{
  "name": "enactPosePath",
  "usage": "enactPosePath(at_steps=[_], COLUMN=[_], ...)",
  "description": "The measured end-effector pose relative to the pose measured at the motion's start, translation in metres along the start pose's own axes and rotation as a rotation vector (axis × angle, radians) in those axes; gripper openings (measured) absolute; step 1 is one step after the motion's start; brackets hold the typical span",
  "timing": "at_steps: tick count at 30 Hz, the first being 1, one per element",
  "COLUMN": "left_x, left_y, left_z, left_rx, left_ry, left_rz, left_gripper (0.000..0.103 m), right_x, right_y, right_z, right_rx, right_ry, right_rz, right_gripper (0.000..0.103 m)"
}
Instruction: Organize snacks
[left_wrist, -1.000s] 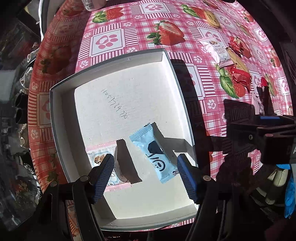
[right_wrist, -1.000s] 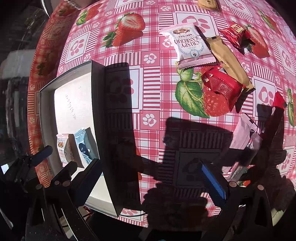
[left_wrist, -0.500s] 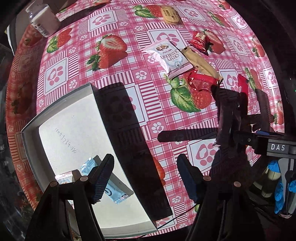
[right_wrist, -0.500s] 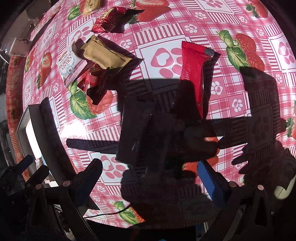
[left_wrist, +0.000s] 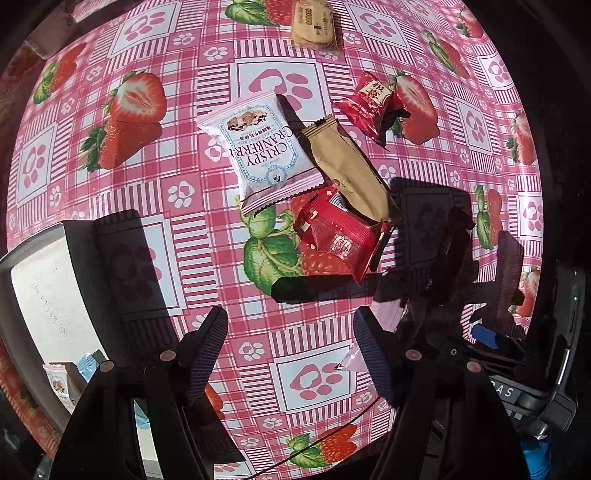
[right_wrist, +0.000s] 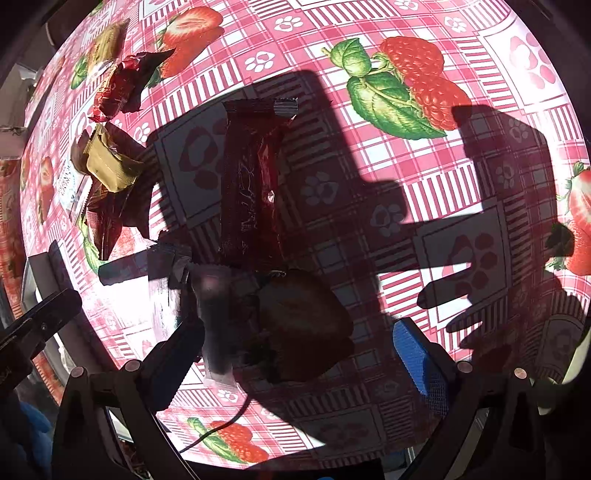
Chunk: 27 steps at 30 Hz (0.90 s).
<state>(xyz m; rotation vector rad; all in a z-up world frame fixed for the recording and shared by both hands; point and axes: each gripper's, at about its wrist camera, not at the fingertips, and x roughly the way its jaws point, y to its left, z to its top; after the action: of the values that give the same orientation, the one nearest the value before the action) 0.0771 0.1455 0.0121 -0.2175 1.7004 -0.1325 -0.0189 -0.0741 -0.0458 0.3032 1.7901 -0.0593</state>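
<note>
In the left wrist view a white Crispy Cranberry packet (left_wrist: 266, 147), a tan packet (left_wrist: 347, 166) and a red packet (left_wrist: 336, 236) lie in a cluster on the strawberry tablecloth. A small red candy (left_wrist: 369, 101) is beyond them. My left gripper (left_wrist: 290, 350) hovers open over bare cloth short of the cluster. A pale pink wrapper (left_wrist: 354, 360) lies by its right finger. My right gripper (right_wrist: 299, 350) is open above the cloth, with a long red bar (right_wrist: 251, 184) in shadow just ahead. A pale wrapper (right_wrist: 214, 325) lies close to its left finger.
A white box (left_wrist: 37, 288) sits at the left with a blue packet (left_wrist: 88, 365) and a pink-edged packet (left_wrist: 55, 384) inside. A biscuit packet (left_wrist: 314, 26) lies far off. A thin black cable (left_wrist: 332, 432) crosses the near table edge. Hard shadows cover the cloth.
Both grippers have swung away from the white box to the right, over the loose snacks. The right one has also rolled, and the long red bar now lies ahead of it. Both stayed open.
</note>
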Motion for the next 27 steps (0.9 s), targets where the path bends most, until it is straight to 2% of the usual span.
enactPosePath(at_steps=[1, 4, 10, 13, 17, 18, 19, 20, 21, 23, 24, 25, 27], left_x=[0.004, 0.008, 0.028, 0.038, 0.044, 0.045, 0.046, 0.045, 0.045, 0.041, 0.042, 0.041, 0.044], left_y=[-0.009, -0.005, 0.003, -0.005, -0.027, -0.031, -0.037, -0.040, -0.043, -0.045, -0.047, -0.047, -0.049], left_z=[0.019, 0.048, 0.075, 0.079, 0.076, 0.075, 0.068, 0.064, 0.056, 0.048, 0.045, 0.037, 0.025], left_rx=[-0.033, -0.109, -0.240, -0.237, -0.185, -0.165, -0.140, -0.118, -0.087, -0.023, 0.005, 0.034, 0.080], left_ry=[0.005, 0.014, 0.049, 0.054, 0.027, 0.021, 0.018, 0.008, -0.006, -0.030, -0.038, -0.043, -0.044], left_rz=[-0.022, -0.061, -0.098, -0.048, 0.018, 0.043, 0.071, 0.096, 0.118, 0.156, 0.170, 0.177, 0.196], left_gripper=[0.074, 0.074, 0.074, 0.075, 0.075, 0.075, 0.072, 0.064, 0.059, 0.035, 0.033, 0.033, 0.032], right_x=[-0.001, -0.003, -0.013, -0.016, -0.012, -0.012, -0.012, -0.011, -0.012, -0.013, -0.014, -0.016, -0.016], right_y=[-0.002, -0.005, -0.001, 0.001, 0.026, 0.032, 0.036, 0.046, 0.047, 0.049, 0.052, 0.050, 0.046], right_z=[0.004, 0.017, 0.065, 0.081, 0.098, 0.097, 0.098, 0.097, 0.096, 0.090, 0.084, 0.081, 0.077], right_rx=[0.002, 0.000, 0.012, 0.008, -0.046, -0.063, -0.079, -0.094, -0.107, -0.134, -0.149, -0.165, -0.194], right_ry=[-0.004, -0.016, -0.027, -0.044, -0.062, -0.066, -0.069, -0.074, -0.082, -0.108, -0.115, -0.118, -0.114], right_rz=[0.003, 0.010, 0.025, 0.031, 0.004, -0.012, -0.034, -0.079, -0.103, -0.115, -0.119, -0.121, -0.118], right_gripper=[0.103, 0.103, 0.103, 0.103, 0.100, 0.094, 0.082, 0.074, 0.070, 0.050, 0.045, 0.036, 0.031])
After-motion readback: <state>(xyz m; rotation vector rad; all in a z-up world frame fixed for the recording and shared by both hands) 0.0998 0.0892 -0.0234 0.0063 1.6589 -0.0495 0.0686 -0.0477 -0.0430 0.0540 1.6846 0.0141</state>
